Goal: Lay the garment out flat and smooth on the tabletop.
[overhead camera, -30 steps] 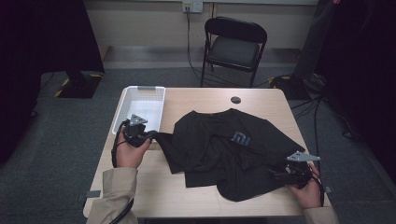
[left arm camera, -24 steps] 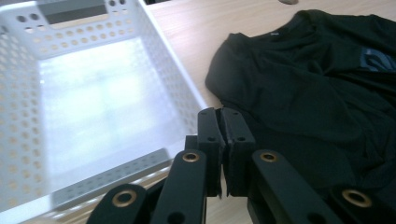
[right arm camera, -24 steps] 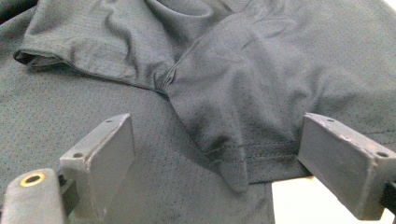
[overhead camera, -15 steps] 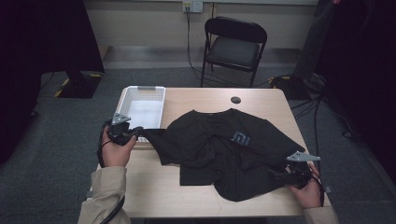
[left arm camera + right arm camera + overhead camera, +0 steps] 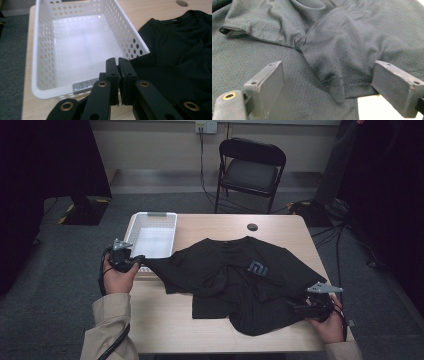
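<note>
black t-shirt (image 5: pixel 240 285): crumpled across centre of the high view, logo facing up, one sleeve drawn out toward centre left.
left gripper (image 5: pixel 131 263): centre left, jaws clamped together on that sleeve's edge, beside near corner of white basket (image 5: pixel 131 227).
right gripper (image 5: pixel 329 87): lower right of the high view, jaws spread wide, hem fold lying between them, ungripped.
table (image 5: pixel 165 320): bare wood at lower left.
step judged in hand: spreading shirt flat by pulling sleeve outward.
next move, as judged: closing right jaws on hem, then tension against left.
</note>
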Tool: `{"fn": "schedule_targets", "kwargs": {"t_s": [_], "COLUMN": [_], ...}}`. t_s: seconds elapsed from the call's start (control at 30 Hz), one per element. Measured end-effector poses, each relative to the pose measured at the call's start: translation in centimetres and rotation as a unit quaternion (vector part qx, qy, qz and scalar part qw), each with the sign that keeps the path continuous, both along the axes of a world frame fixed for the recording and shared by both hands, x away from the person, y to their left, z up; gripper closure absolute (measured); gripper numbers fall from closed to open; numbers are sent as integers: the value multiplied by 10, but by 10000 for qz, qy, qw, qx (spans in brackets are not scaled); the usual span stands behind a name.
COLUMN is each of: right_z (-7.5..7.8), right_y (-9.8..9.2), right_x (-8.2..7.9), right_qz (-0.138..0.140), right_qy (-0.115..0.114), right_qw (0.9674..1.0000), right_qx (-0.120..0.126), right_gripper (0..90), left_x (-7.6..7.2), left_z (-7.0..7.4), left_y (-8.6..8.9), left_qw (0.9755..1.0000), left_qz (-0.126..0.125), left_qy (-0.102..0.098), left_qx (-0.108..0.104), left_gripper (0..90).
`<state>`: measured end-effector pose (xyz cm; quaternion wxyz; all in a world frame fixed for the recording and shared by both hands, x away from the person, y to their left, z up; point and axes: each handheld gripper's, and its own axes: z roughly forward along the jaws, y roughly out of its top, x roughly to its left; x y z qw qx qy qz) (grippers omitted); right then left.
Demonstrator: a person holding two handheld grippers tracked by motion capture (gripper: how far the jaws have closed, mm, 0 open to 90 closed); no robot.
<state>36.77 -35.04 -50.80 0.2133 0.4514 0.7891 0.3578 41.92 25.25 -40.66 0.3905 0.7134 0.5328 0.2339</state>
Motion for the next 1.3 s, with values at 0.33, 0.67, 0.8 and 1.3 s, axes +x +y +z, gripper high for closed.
{"fn": "schedule_targets", "kwargs": {"t_s": [0.33, 0.67, 0.8, 1.3], "right_z": [0, 0, 0, 0], "right_y": [0, 0, 0, 0], "right_x": [0, 0, 0, 0], "right_qz": [1, -1, -1, -2], "right_qy": [0, 0, 0, -1], "right_qw": [10000, 10000, 10000, 10000], "right_qx": [0, 0, 0, -1], "right_gripper": [102, 103, 103, 102], "left_x": [-1, -17, -31, -45], "left_z": [-8, -14, -27, -90], "left_y": [-8, -41, -51, -68], "left_qw": [9999, 9978, 9963, 9884], "left_qz": [54, -549, -745, -1328], "left_qy": [-38, -269, -251, 242], "left_qx": [152, 243, 353, 700], "left_gripper": [382, 208, 223, 570]}}
